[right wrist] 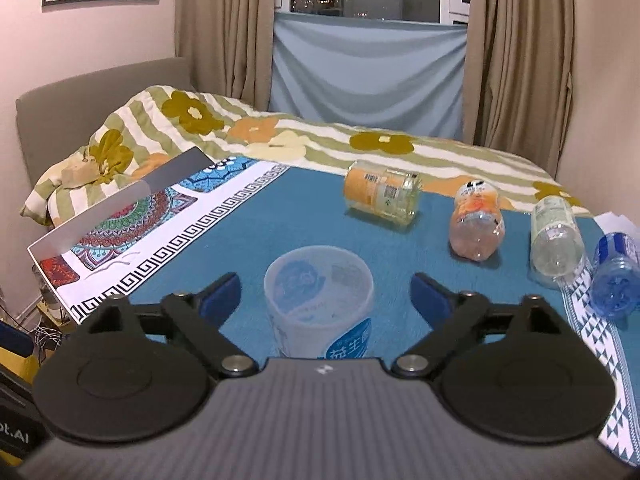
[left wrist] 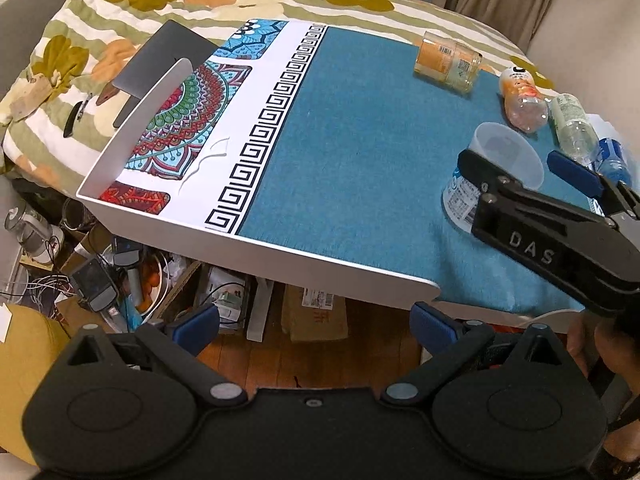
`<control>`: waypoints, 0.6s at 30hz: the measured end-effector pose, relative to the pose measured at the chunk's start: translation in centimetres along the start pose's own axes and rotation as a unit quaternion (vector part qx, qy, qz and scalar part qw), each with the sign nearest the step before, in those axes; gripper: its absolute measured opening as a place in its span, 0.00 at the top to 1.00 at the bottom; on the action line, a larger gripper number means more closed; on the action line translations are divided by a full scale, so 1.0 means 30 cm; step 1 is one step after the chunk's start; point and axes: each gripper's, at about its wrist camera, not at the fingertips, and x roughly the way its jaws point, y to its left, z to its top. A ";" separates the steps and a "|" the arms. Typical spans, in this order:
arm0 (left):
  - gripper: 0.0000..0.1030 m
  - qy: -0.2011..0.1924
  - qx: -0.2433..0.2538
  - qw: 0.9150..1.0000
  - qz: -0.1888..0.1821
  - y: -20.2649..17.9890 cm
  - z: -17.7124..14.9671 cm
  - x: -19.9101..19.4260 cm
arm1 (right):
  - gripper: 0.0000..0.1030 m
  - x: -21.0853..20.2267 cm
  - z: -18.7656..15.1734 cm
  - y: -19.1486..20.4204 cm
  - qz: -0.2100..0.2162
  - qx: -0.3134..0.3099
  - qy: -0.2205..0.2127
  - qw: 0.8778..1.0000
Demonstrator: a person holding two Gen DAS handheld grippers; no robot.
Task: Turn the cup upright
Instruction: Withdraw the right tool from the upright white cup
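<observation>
A translucent plastic cup [right wrist: 320, 300] with a blue-and-white label stands upright, mouth up, on the blue mat [right wrist: 304, 216]. My right gripper [right wrist: 326, 292] is open, its blue pads on either side of the cup and apart from it. In the left wrist view the cup [left wrist: 500, 160] stands at the right, with the right gripper [left wrist: 520, 168] around it. My left gripper [left wrist: 316, 326] is open and empty, held off the table's near edge over the floor.
Several empty bottles lie on the mat's far right: an orange-labelled jar [right wrist: 380, 196], an orange bottle [right wrist: 476, 220], a clear bottle [right wrist: 556, 240], a blue bottle [right wrist: 616, 276]. The white table rim [left wrist: 280, 248] borders a patterned cloth. A laptop [left wrist: 160, 68] and bedding lie beyond; clutter below.
</observation>
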 end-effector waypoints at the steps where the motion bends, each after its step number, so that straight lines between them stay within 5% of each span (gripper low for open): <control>1: 0.00 -0.001 0.000 1.000 0.000 -0.003 0.002 -0.003 | 0.00 0.001 0.002 0.001 0.001 -0.003 0.003 1.000; 18: 0.00 -0.042 0.013 0.999 0.001 -0.011 0.115 -0.272 | 0.00 -0.199 0.184 -0.057 -0.016 0.031 0.051 0.998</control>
